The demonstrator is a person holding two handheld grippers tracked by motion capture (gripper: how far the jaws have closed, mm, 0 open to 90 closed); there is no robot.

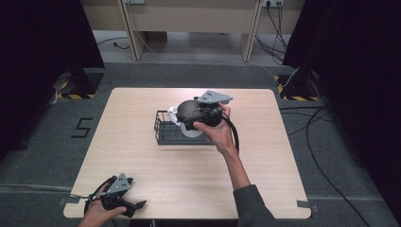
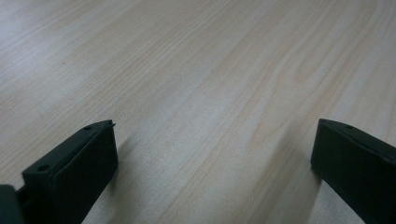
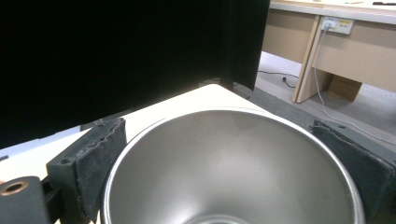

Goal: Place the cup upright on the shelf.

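Note:
A white mug (image 1: 191, 130) with a steel inside (image 3: 233, 168) hangs over the black wire basket (image 1: 163, 135) at the middle of the wooden table (image 1: 265, 156). Its handle points left. My right gripper (image 1: 196, 116) is shut on the mug, with one black jaw on each side of its rim in the right gripper view (image 3: 223, 135). My left gripper (image 1: 137, 205) rests at the table's front left corner. It stands open in the left gripper view (image 2: 215, 135), with bare wood (image 2: 187, 70) between the jaws.
Black curtains (image 1: 38, 42) stand at both sides of the table. Desk legs (image 1: 130, 28) and cables (image 1: 326, 118) lie beyond and to the right on the grey floor. A "5" mark (image 1: 82, 127) is on the floor at the left.

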